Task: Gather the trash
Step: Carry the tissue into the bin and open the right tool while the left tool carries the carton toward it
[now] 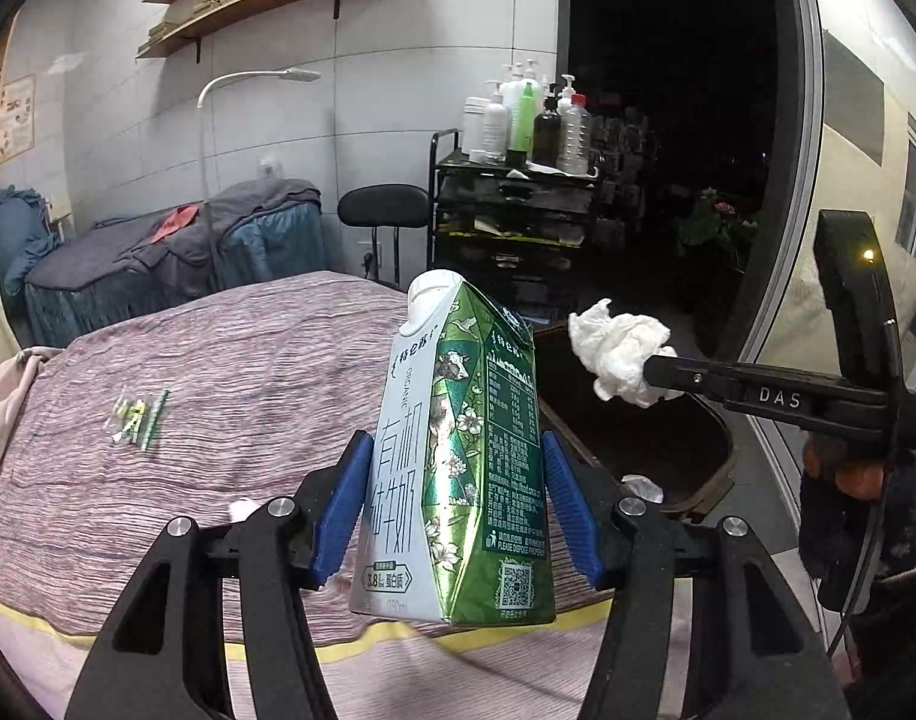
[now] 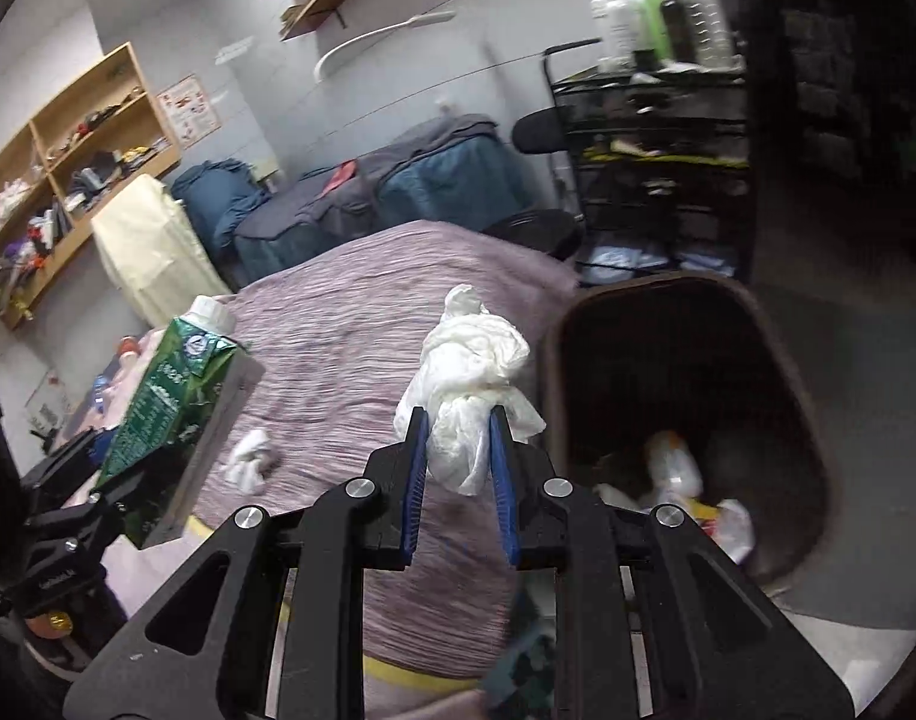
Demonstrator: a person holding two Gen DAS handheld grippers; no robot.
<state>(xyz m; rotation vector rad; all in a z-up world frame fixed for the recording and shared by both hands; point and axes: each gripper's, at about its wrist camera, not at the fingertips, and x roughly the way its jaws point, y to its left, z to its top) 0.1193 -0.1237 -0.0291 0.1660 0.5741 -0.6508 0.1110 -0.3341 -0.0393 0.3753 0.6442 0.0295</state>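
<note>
My left gripper (image 1: 455, 480) is shut on a green and white milk carton (image 1: 458, 450) with a white cap, held upright above the bed. The same carton (image 2: 164, 396) shows at the left of the right wrist view. My right gripper (image 2: 458, 438) is shut on a crumpled white tissue (image 2: 470, 384), held over the bed's edge just left of a dark brown bin (image 2: 686, 420). In the left wrist view that tissue (image 1: 620, 354) hangs above the bin (image 1: 668, 438), pinched by the right gripper (image 1: 659, 375). Another tissue wad (image 2: 248, 459) and a small green and yellow wrapper (image 1: 137, 417) lie on the bed.
The bed has a striped mauve cover (image 1: 218, 396). White and yellow trash (image 2: 680, 480) lies inside the bin. A black cart (image 1: 512, 210) with several bottles and a black stool (image 1: 386, 210) stand behind the bed. A glass door (image 1: 866, 180) is at the right.
</note>
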